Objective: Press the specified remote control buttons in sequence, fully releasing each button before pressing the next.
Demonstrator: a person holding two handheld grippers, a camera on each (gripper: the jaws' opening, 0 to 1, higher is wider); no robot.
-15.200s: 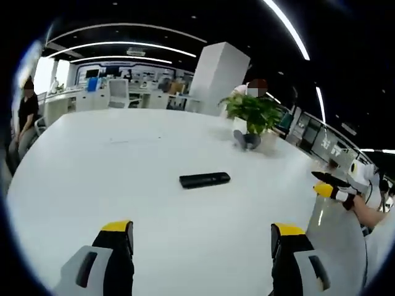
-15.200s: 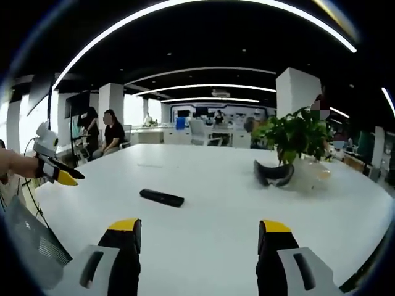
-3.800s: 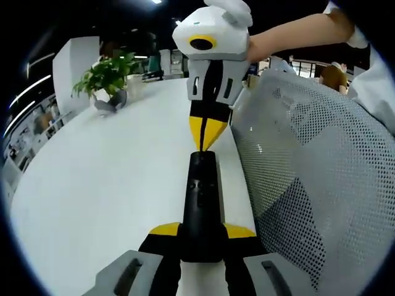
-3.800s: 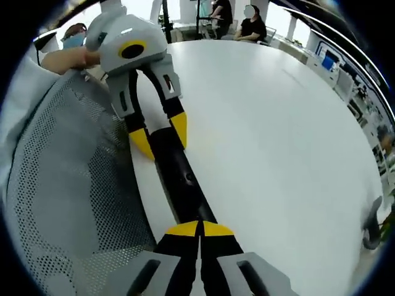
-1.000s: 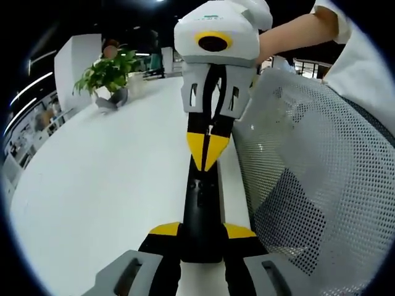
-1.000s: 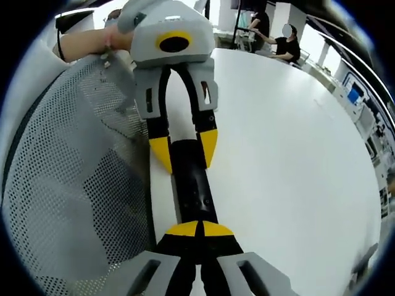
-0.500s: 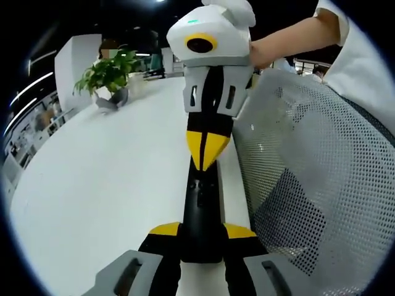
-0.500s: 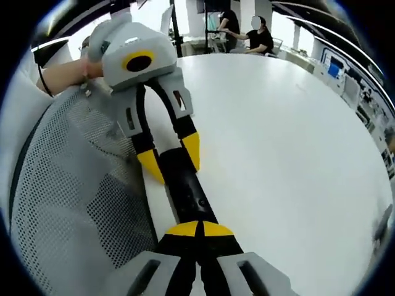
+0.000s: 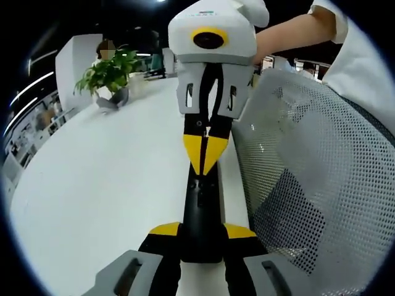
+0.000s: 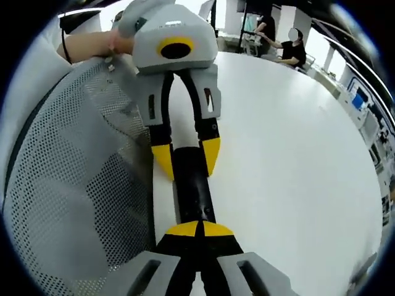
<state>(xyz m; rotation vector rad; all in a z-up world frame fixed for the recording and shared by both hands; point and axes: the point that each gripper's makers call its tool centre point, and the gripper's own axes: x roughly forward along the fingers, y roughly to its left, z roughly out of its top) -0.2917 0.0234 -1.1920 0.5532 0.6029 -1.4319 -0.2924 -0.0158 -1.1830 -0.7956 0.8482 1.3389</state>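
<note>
A broad white table (image 9: 92,185) stretches away in the left gripper view, and also shows in the right gripper view (image 10: 296,160). Beside the table's near edge stands a grey mesh chair back (image 9: 308,185), seen on the other side in the right gripper view (image 10: 68,185). A potted plant (image 9: 111,73) sits far off on the table, with a dark object just beside its pot. People sit at the table's far end in the right gripper view (image 10: 290,44).

The left tool (image 9: 202,237) has its yellow-tipped jaws clamped around the near end of the black remote control (image 9: 202,203), which points straight away from the camera, close to the table's edge. From the right gripper view, the left tool (image 10: 186,157) grips the remote control (image 10: 192,194) at its far end.

The right tool (image 9: 205,157) comes down from above with its jaws pressed together, the tip resting on the remote's button face. In its own view, the right tool (image 10: 199,230) shows both yellow tips touching each other, over the remote.
</note>
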